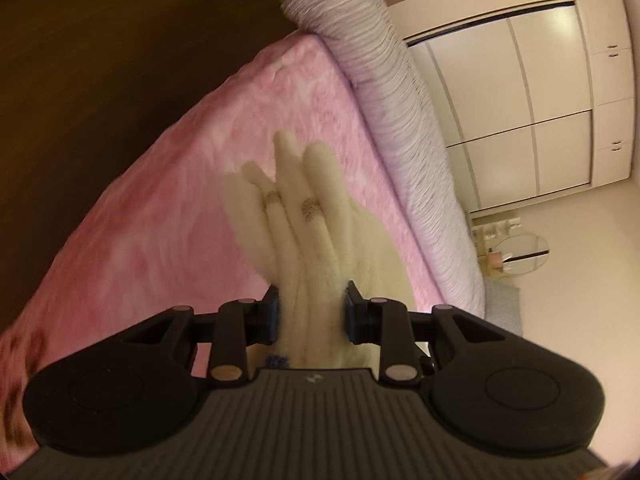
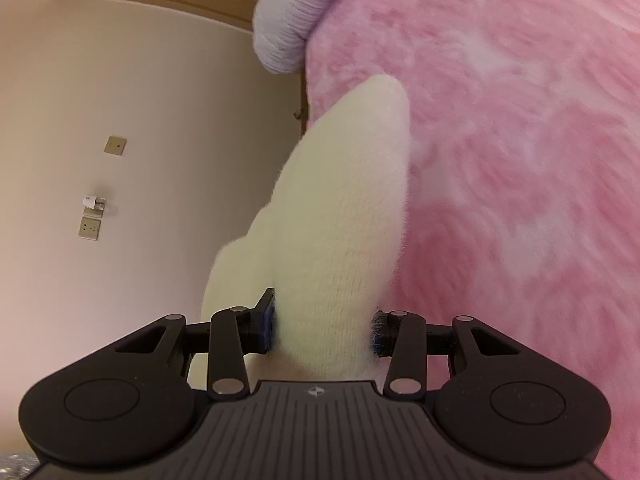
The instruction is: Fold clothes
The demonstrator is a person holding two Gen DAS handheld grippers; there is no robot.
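Observation:
A cream fuzzy knit garment (image 1: 296,216) hangs in folds over a pink plush bed cover (image 1: 160,208). It has small patterned bands on two of its folds. My left gripper (image 1: 312,312) is shut on one bunched part of it, with the cloth running forward from the jaws. In the right wrist view my right gripper (image 2: 324,328) is shut on another part of the same cream garment (image 2: 340,208), which rises ahead of the jaws beside the pink cover (image 2: 520,160). Both views are tilted and blurred.
A rolled lilac ribbed blanket (image 1: 400,120) lies along the far edge of the bed, also in the right wrist view (image 2: 288,20). White wardrobe doors (image 1: 520,112) and a round glass table (image 1: 520,254) stand beyond. A beige wall with sockets (image 2: 90,228) is left.

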